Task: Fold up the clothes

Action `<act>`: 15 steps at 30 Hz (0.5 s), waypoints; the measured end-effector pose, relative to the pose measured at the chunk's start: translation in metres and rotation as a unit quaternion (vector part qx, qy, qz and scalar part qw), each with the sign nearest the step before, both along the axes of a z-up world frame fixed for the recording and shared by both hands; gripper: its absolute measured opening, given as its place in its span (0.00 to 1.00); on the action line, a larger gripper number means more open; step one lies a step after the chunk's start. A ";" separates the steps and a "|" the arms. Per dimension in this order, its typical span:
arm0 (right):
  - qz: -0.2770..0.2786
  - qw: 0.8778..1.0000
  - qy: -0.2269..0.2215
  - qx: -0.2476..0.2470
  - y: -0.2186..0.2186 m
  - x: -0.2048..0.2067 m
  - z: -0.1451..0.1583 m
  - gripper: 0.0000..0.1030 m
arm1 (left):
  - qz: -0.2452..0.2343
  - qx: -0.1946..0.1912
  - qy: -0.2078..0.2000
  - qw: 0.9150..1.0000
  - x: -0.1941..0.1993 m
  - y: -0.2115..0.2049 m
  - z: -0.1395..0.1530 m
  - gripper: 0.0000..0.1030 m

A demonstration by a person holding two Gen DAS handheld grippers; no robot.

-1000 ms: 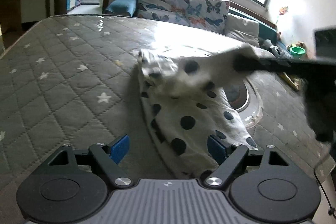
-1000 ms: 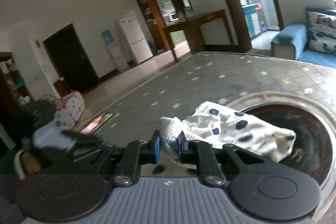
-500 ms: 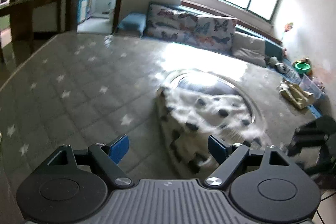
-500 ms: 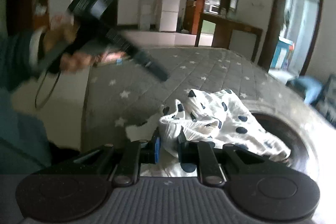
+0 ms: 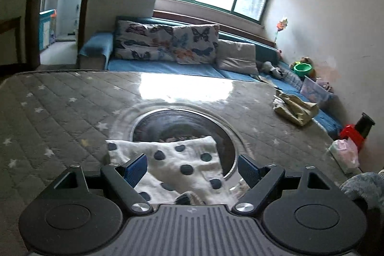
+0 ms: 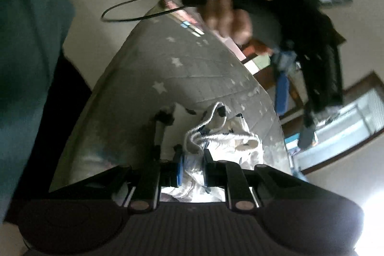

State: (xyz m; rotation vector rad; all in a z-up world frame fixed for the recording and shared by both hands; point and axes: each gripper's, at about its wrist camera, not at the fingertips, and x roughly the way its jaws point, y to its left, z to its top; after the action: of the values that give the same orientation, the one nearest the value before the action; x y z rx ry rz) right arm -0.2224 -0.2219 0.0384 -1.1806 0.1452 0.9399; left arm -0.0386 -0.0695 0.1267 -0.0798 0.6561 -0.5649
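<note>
- Because we look first through the left wrist view, we take the round glass inset [image 5: 182, 121] in the star-quilted tabletop [image 5: 60, 107] as our landmark: the white polka-dot garment [image 5: 172, 160] lies flat over the near edge of that inset, spreading onto the quilt on its near-left side.
- While our left gripper [image 5: 192, 166] hangs above the near side of the inset, its blue pads [image 5: 135, 168] stand wide apart with nothing pressed between them; the cloth shows in the gap but lies below it. We judge we keep these tongs wide so that they are ready to take another edge.
- Beyond the far-right side of the inset, well apart from our garment, a crumpled yellowish cloth [image 5: 295, 107] sits near the table's edge, with a blue sofa [image 5: 168, 64] behind it.
- When we turn to the right wrist view, which is strongly rolled, the inset itself is not visible, so we place things by the quilt alone.
- There our right gripper [image 6: 192, 169] is narrow, its pads clamped on a bunched white fold of the same garment [image 6: 216, 136], dotted cloth trailing from it down to the quilt. We judge we pinch this edge to carry it across for a fold.
- Above it in that view, blurred, a hand [image 6: 228, 18] holds the other black gripper.
</note>
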 end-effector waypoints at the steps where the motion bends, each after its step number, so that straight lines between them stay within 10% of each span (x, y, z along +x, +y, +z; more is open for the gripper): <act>1: 0.006 1.000 -0.011 -0.008 0.000 -0.003 -0.003 0.14 | -0.003 -0.003 0.002 1.000 0.002 -0.002 -0.001 0.83; 15: -0.007 1.000 -0.017 -0.006 -0.012 -0.016 -0.004 0.14 | -0.059 0.007 0.042 0.997 -0.013 -0.005 -0.028 0.81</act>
State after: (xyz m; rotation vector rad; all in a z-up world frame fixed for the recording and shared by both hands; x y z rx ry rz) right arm -0.2385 -0.2337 0.0340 -1.2051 0.1319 0.9067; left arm -0.0515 -0.0740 0.0990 -0.0518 0.7491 -0.6726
